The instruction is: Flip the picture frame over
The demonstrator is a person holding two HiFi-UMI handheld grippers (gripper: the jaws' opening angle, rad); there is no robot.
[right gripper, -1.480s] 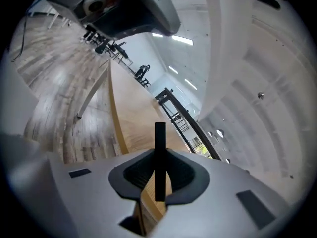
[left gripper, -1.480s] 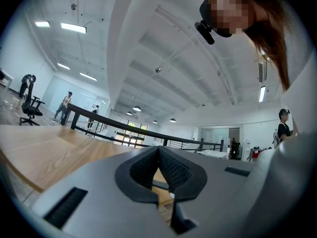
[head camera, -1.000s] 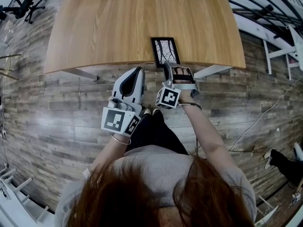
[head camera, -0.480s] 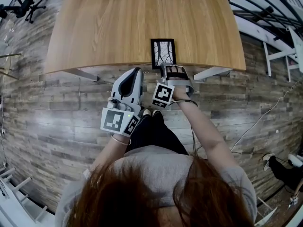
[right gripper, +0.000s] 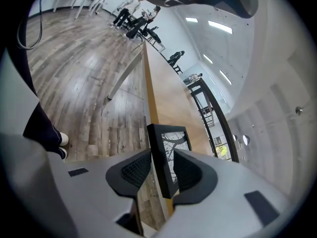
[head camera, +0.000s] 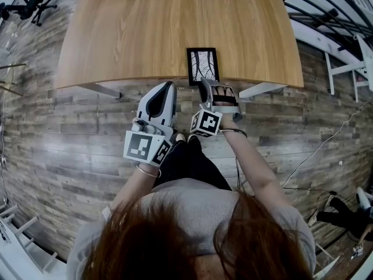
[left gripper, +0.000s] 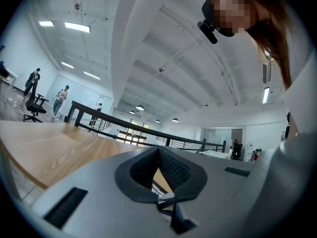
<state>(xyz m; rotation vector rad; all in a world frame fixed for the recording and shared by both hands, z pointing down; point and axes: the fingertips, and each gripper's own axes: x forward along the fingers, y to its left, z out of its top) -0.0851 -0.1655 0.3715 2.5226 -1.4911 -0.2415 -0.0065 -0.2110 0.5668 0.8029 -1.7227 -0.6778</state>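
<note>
The picture frame lay flat on the bench, picture side up, and it sat right at the near edge with its short end on the lip. The long sides ran straight away from the person.

The right hand-held gripper came in from off the bench, tipped downward and rolled on its side, so one jaw stood on the floor side of the frame's near end and the other over its glass. Its jaws were opening. The frame's black border stood between the pads, and a sliver of floor showed between the lower pad and the frame, so the grip was released rather than clamped. The marker cube hung back over the person's knees.

The left hand-held gripper was clenched shut with nothing in it. It was held level just short of the bench lip, off to the left of the frame and apart from it.

There was plenty of room out there. Bare wood spread wide to the left, to the right and well beyond the frame's far end. On the near side the drop was immediate, with only the plank floor below. The white bench legs splayed out under the edge on either side, and both stood well away from the frame.
</note>
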